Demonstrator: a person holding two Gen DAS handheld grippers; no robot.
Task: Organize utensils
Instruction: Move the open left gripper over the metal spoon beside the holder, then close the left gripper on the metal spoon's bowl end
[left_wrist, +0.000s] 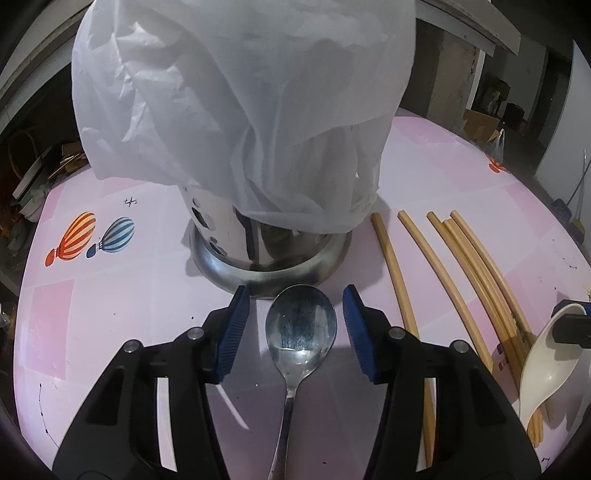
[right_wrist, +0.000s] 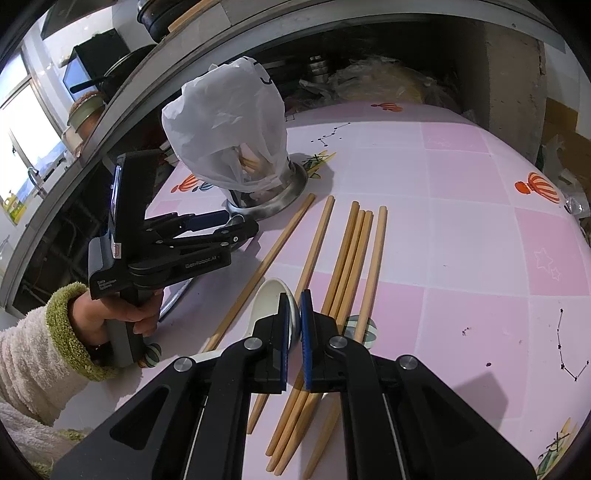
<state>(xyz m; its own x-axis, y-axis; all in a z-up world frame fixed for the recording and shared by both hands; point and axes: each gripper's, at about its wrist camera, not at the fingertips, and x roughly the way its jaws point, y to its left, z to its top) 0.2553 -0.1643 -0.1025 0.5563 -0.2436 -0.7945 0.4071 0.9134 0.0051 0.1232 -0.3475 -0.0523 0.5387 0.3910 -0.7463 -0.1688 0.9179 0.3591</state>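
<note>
The left gripper (left_wrist: 295, 328) stood half spread around a metal spoon (left_wrist: 301, 328) lying on the pink desk (left_wrist: 110, 295), pads not touching it. The right gripper (right_wrist: 294, 332) pinched a white spoon (right_wrist: 271, 295). Wooden chopsticks (left_wrist: 461, 266) lay at two o'clock; the bag-covered steel holder (left_wrist: 266, 258) stood at twelve.

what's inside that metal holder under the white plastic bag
The crumpled white plastic bag drapes over the perforated shiny metal utensil holder, hiding its mouth. Through a gap in the right wrist view, a few pale wooden stick ends show inside; anything else is covered.
</note>
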